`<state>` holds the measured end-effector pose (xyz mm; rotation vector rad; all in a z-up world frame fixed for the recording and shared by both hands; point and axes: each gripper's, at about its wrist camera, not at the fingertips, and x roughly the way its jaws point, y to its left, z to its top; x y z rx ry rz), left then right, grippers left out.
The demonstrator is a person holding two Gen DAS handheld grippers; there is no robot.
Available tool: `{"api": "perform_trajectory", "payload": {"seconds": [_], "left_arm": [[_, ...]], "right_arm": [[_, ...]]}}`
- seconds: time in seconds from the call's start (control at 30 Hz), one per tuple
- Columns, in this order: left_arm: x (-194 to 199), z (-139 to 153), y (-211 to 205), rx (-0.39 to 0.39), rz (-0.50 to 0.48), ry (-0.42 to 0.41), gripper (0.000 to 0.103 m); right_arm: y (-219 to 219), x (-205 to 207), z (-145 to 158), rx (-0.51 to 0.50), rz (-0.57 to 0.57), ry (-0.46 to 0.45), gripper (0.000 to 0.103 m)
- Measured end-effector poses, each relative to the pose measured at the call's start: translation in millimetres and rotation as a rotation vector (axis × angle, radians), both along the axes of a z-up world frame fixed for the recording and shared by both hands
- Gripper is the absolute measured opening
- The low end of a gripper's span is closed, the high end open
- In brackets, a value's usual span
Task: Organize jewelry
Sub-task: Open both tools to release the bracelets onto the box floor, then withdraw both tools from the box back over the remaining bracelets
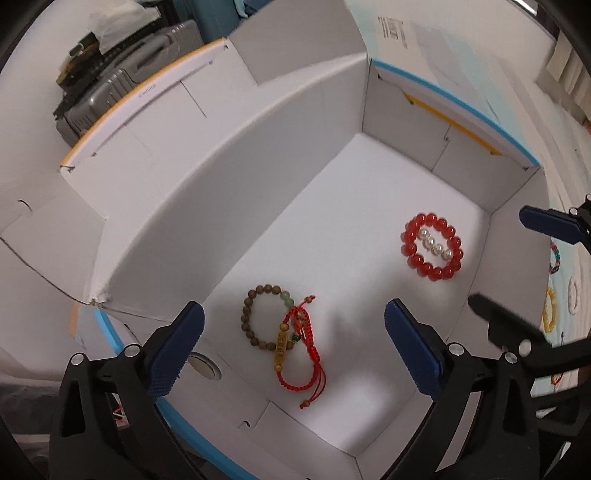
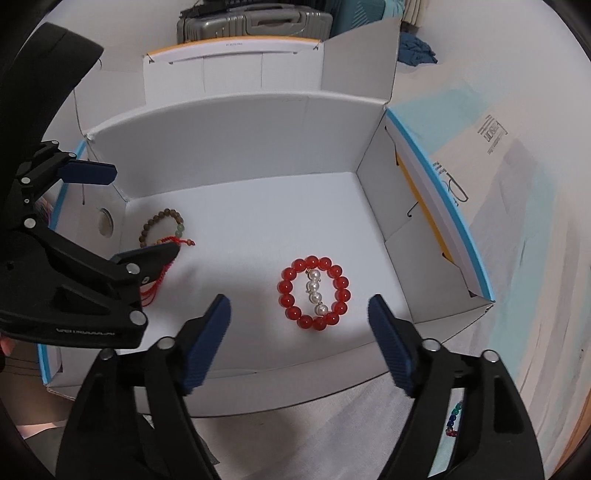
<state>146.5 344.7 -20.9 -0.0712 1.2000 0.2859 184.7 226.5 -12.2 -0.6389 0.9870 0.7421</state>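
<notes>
Inside the open white cardboard box, the jewelry lies in two groups well apart on the floor. A red bead bracelet sits toward the box's right end, near but clear of the right wall, with a short row of white pearls lying inside its ring. At the left end, a brown wooden bead bracelet lies close to the left wall, and a red cord bracelet overlaps it, its tassel ends trailing toward the near wall. Between the two groups the white floor is bare, as is the whole far half up to the tall back wall. The left gripper hangs above the wooden and cord bracelets with its jaws spread wide and holding nothing. The right gripper is over the near edge, facing the red bead bracelet, its jaws likewise wide apart and empty. Outside the box, beyond its right wall, more bracelets lie on the pale patterned surface. A grey suitcase stands behind the box.
</notes>
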Motion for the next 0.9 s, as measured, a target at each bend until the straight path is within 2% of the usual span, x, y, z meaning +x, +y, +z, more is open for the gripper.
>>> {"api": "perform_trajectory", "payload": {"seconds": [0.23, 0.33, 0.6, 0.9], "left_arm": [[11, 25, -10, 0.022, 0.014, -0.080, 0.097], [10, 35, -16, 0.035, 0.024, -0.117, 0.097], [12, 61, -34, 0.034, 0.056, -0.226, 0.097], [21, 79, -72, 0.049, 0.015, -0.278, 0.097]], "right_arm": [[-11, -6, 16, 0.048, -0.014, -0.030, 0.092], [-18, -6, 23, 0.064, -0.028, -0.050, 0.094], [-52, -2, 42, 0.106, -0.093, -0.084, 0.095], [-105, 6, 58, 0.147, -0.195, -0.120, 0.095]]}}
